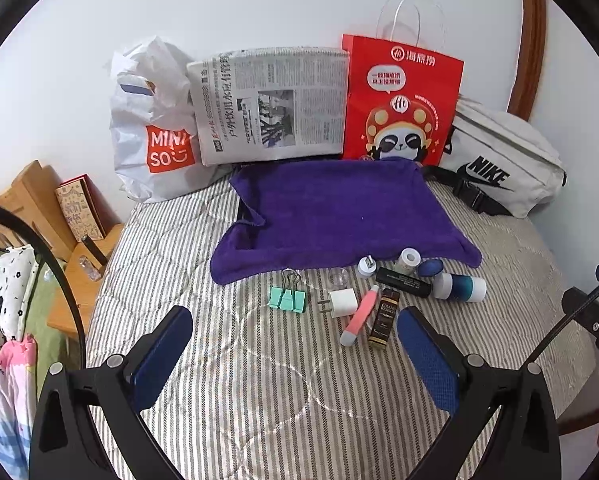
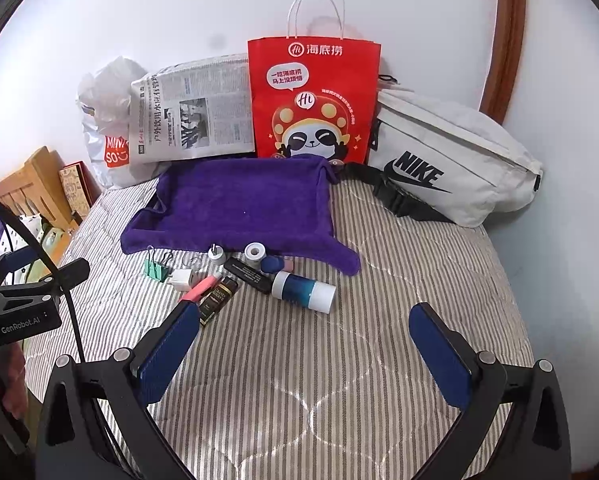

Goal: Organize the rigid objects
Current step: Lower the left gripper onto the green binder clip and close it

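Both spread grippers, left gripper [image 1: 295,344] and right gripper [image 2: 303,340], hover over bare striped bedding [image 2: 299,380] before the purple towel's [image 2: 239,208] near edge.

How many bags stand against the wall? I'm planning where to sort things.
3: white Miniso bag at left, red paper bag in the middle, white Nike bag at right.

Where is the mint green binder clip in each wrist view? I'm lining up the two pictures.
Left wrist view: the mint green binder clip lies centre, left end of the clutter, below the purple towel.
Right wrist view: the clip lies left of centre, at the towel's near left corner.
Shared landmark: the red paper bag.
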Demonstrator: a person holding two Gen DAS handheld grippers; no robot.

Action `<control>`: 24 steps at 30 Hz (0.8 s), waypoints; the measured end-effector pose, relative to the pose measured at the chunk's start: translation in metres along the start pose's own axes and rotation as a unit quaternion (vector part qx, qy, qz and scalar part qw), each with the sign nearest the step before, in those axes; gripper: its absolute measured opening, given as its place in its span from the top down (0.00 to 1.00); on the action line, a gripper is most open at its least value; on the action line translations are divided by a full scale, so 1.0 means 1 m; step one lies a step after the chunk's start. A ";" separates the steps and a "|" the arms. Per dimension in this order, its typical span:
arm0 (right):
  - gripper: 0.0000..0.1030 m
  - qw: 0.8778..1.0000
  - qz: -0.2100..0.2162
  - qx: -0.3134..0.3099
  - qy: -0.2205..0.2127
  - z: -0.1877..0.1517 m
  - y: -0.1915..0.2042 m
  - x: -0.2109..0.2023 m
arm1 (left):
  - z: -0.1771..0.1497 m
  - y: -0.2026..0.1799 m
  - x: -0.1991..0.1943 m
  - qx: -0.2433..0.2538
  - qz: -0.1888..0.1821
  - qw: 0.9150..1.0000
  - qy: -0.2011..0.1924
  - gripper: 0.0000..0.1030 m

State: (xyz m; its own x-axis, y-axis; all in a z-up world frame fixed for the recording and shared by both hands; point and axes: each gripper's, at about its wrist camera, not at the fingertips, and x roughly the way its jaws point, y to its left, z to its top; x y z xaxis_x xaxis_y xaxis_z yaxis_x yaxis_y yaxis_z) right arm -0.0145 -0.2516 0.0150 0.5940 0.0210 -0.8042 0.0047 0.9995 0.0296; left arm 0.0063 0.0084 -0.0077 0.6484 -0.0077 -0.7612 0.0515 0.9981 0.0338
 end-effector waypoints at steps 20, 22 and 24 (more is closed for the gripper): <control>0.00 0.998 -0.006 0.006 0.063 -0.006 -0.017 0.069 | -0.013 0.030 0.125 0.016 -0.012 0.998 0.055 0.02; 0.00 0.997 -0.010 0.006 0.071 -0.008 -0.018 0.077 | -0.015 0.031 0.136 0.016 -0.020 0.998 0.059 0.03; 0.00 0.997 -0.013 0.006 0.079 -0.009 -0.018 0.084 | -0.015 0.032 0.147 0.019 -0.026 0.998 0.063 0.04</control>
State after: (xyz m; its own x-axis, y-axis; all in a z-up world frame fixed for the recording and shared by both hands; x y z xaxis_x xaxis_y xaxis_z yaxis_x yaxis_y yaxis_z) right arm 0.0278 -0.2678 -0.0581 0.4595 -0.0010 -0.8882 0.0282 0.9995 0.0135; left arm 0.0923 0.0405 -0.1283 0.5443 -0.0494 -0.8374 0.1132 0.9935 0.0150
